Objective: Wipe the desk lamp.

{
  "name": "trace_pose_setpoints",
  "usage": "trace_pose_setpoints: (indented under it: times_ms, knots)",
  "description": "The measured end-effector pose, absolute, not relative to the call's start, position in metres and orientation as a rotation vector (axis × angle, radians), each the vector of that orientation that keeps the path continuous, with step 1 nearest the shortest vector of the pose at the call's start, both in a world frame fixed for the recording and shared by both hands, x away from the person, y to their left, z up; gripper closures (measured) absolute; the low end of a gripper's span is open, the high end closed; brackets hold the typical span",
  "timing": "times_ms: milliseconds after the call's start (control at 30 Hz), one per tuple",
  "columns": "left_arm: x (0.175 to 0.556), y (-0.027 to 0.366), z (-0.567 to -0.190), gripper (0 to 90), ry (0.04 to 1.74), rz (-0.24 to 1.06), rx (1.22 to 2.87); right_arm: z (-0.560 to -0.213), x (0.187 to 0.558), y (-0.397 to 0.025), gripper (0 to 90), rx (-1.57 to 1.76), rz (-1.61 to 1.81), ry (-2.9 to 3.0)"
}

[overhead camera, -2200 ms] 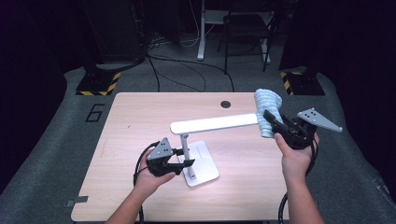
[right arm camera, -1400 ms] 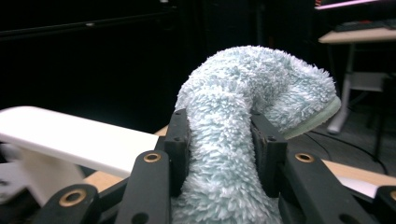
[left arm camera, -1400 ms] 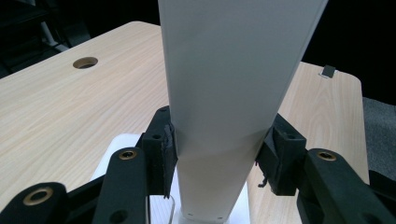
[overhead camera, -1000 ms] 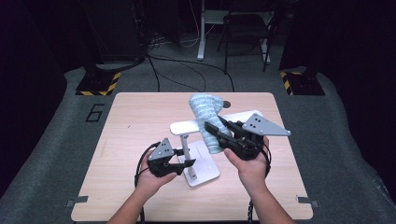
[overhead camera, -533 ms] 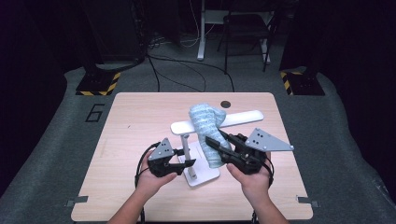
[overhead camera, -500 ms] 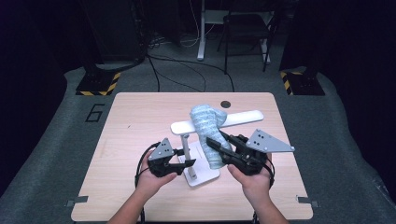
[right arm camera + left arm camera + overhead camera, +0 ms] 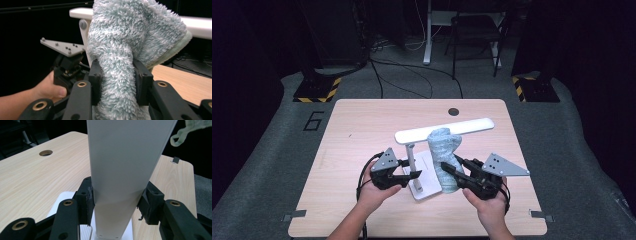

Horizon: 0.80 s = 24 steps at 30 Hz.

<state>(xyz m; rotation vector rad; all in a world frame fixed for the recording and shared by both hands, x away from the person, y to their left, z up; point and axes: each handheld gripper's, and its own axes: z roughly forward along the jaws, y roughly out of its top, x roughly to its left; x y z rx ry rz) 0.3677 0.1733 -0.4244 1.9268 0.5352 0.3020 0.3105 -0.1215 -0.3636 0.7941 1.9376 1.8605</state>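
Fluffy cloth point(image 7: 446, 159) now lower; beside lamp point(image 7: 422, 155)

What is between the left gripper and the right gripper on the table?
In the high view, the white lamp stands between them: the left gripper clamps its post, and the fluffy cloth held in the right gripper hangs beside the lamp.

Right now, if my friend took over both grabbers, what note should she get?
Left gripper: shut on the lamp's post, steadying the white desk lamp.
Right gripper: shut on the fluffy blue cloth, held up against the lamp's arm, near the post.
The lamp's base stands on the table.
How much wiping is done cannot be told. Probably left: wipe the post and base.
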Motion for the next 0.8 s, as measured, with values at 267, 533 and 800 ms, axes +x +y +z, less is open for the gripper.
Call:
trace_pose_setpoints:
  times_ms: [267,533,800]
  knots:
    - [0.367,0.173,-0.424,52.2,0.536,0.302,1.927,-0.378,0.3,-0.129,65.8,0.813,1.844,1.939]
    - [0.368,0.173,-0.424,52.2,0.529,0.309,1.93,-0.386,0.299,-0.134,65.7,0.868,1.815,1.94]
    - [0.368,0.173,-0.425,52.1,0.532,0.309,1.928,-0.404,0.305,-0.137,65.5,0.931,1.767,1.939]
